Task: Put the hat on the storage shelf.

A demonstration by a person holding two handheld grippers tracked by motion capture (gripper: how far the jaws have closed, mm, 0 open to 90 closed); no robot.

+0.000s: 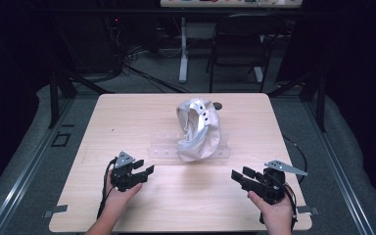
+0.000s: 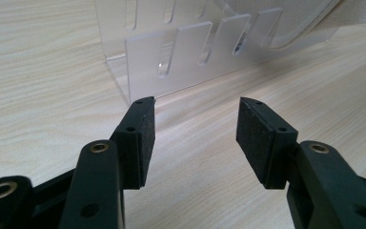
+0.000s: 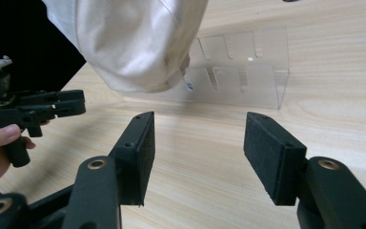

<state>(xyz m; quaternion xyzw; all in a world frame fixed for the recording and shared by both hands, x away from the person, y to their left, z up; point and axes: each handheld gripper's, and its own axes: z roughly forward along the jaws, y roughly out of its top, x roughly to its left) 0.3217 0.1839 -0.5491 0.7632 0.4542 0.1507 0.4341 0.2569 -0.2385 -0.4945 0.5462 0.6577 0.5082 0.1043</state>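
A white cloth cap (image 1: 198, 129) rests on a clear plastic rack (image 1: 161, 147) in the middle of the wooden table (image 1: 127, 112). My left gripper (image 1: 144, 167) sits low at the front left, pointing toward the rack's left end, jaws open and empty. In the left gripper view the left gripper (image 2: 198, 109) faces the slotted rack (image 2: 186, 52) a short way ahead. My right gripper (image 1: 240, 175) is at the front right, open with nothing between its pads. In the right gripper view the right gripper (image 3: 198, 121) looks at the cap (image 3: 128, 43) draped over the rack (image 3: 248, 76).
A small dark object (image 1: 218, 105) lies just behind the cap. Beyond the table's far edge stand a folding chair (image 1: 240, 44) and a desk leg (image 1: 183, 49) on grey floor. The other hand with the left gripper (image 3: 62, 102) shows at the left of the right gripper view.
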